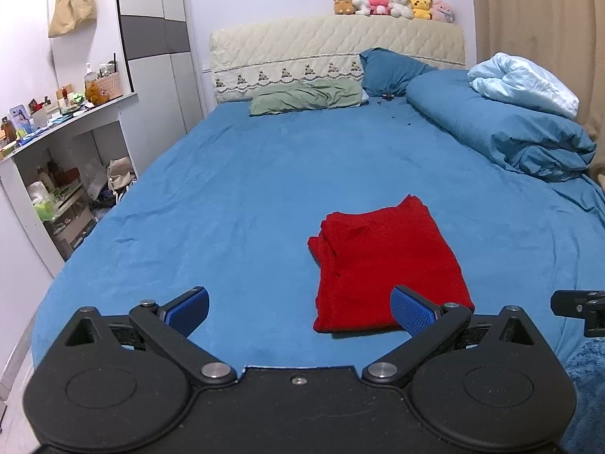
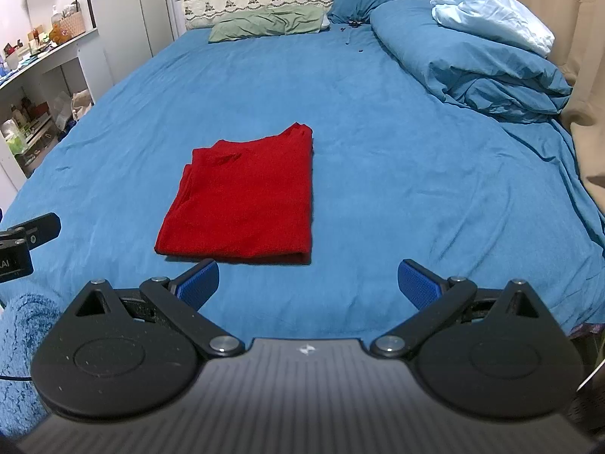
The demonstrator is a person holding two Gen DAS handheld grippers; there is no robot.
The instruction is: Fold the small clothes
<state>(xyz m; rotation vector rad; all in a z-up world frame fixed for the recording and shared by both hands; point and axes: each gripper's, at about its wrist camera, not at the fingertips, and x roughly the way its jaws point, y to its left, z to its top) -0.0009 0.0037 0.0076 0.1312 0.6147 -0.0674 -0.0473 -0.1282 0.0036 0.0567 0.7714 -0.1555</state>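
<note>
A red garment (image 1: 382,265) lies folded into a flat rectangle on the blue bedsheet (image 1: 234,196). It also shows in the right wrist view (image 2: 245,200). My left gripper (image 1: 300,312) is open and empty, held near the bed's front edge, with the garment's near edge by its right finger. My right gripper (image 2: 308,283) is open and empty, just in front of and to the right of the garment's near edge. Part of the right gripper (image 1: 578,308) shows at the right of the left wrist view, and part of the left gripper (image 2: 26,238) at the left of the right wrist view.
A rolled blue duvet (image 2: 472,56) with a pale blue cloth (image 2: 491,15) lies along the bed's right side. A green pillow (image 1: 306,96) and a blue pillow (image 1: 393,70) lie at the headboard. Cluttered white shelves (image 1: 64,174) stand left of the bed. A beige curtain (image 1: 537,11) hangs at right.
</note>
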